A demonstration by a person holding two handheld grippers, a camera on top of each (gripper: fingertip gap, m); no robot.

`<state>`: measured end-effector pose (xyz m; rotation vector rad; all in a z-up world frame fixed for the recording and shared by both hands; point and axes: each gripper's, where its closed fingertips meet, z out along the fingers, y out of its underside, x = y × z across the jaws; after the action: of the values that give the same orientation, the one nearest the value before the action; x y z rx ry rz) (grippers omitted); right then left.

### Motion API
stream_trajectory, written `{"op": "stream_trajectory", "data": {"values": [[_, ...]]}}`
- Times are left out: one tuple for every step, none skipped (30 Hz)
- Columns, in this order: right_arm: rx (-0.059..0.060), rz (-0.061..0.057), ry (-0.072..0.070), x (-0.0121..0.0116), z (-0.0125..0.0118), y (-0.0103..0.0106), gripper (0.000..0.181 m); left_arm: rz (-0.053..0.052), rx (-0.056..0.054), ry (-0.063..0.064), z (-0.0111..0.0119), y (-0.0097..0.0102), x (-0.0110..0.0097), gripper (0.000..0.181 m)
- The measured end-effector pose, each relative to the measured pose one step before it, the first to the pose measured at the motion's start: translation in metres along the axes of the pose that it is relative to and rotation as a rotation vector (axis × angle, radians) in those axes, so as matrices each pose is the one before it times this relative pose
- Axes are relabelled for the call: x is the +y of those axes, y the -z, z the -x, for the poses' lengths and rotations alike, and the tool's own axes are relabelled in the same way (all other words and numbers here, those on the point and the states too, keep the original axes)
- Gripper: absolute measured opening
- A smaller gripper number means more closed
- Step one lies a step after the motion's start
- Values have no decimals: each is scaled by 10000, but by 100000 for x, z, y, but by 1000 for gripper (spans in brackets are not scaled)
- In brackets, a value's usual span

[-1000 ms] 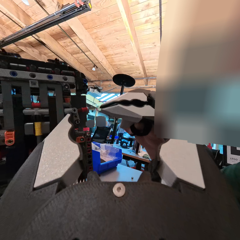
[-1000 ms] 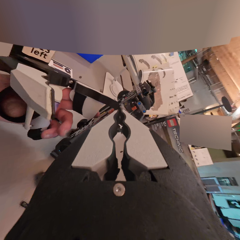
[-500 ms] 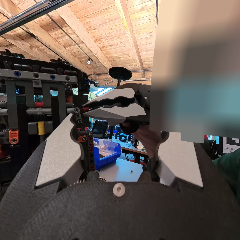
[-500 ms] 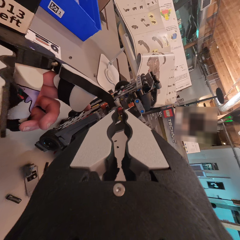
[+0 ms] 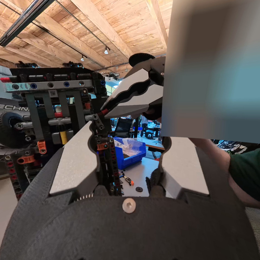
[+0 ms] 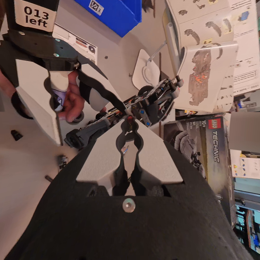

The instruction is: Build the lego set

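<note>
My left gripper (image 5: 129,140) stands wide open, its two pale fingers spread far apart, and the half-built lego car (image 5: 56,112) sits against the inner face of one finger (image 5: 76,159) only; the other finger (image 5: 181,164) touches nothing. The car is tipped up on its side in front of me, a dark frame of black and grey beams with blue, red, orange and yellow pins, and one black wheel (image 5: 8,129) shows at its far edge. From the right wrist view the same car (image 6: 126,112) lies slanted above the grey table (image 6: 28,161), with my left gripper's open fingers (image 6: 39,101) straddling its rear part and a hand (image 6: 71,106) behind them. My right gripper (image 6: 130,119) is nearly closed, and its tips pinch a small red pin (image 6: 130,118) right at the side of the car's frame; in the left wrist view that red pin (image 5: 104,111) shows at the tips of the right gripper (image 5: 104,111), touching the frame beside a grey axle. Behind the car lies a blue bin (image 5: 130,154) holding clear plastic bags, and a few loose small pieces (image 5: 129,180) and a black disc (image 5: 139,189) lie on the table near it. Beside the car are an open instruction booklet (image 6: 211,56) and the set's box (image 6: 204,154), lying just next to the frame.
</note>
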<state>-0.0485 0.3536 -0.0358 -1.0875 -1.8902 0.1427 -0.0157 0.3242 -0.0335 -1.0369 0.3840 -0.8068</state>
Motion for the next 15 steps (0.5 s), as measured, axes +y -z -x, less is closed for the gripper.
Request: {"op": "stream_trajectory", "data": {"values": [[-262, 133, 31, -19, 53, 62, 4, 47, -49, -26, 80, 25, -8, 90], [-268, 135, 19, 6, 58, 46, 4, 44, -51, 26, 132, 33, -5, 86], [-253, 132, 3, -17, 25, 35, 4, -7, 3, 92, 67, 49, -76, 83], [-207, 141, 21, -12, 9, -21, 4, -9, -87, 41, 152, 46, -58, 80], [-178, 166, 38, -6, -10, -11, 4, -10, -56, -10, 22, -1, -10, 80], [-120, 152, 111, -10, -51, -25, 4, -58, 0, -1, -72, -40, -28, 82], [-125, 121, 102, -5, -35, -64, 4, -44, -87, -15, 40, -5, -6, 83], [-208, 96, -28, -8, -15, -39, 4, -2, -75, -43, 36, 9, -7, 83], [-216, 97, -47, 7, 1, -12, 4, 44, -62, -105, 87, -6, 56, 82], [-180, 119, -8, 69, 4, -5, 4, 140, -36, -174, 29, -13, 123, 81], [-154, 124, 18, 74, 7, 19, 4, 161, -26, -238, -1, -1, 156, 80], [-131, 115, 31, 74, 20, 34, 3, 137, -17, -166, 22, 19, 126, 78], [-103, 105, 6, 58, 18, 3, 4, 70, -18, -27, 65, 93, 43, 76], [-68, 77, 16, 33, 0, -22, 3, 12, -69, 125, 190, 149, -27, 72], [-84, 28, -4, -3, 25, -22, 3, -35, 51, 280, 2, 109, -157, 70]]}}
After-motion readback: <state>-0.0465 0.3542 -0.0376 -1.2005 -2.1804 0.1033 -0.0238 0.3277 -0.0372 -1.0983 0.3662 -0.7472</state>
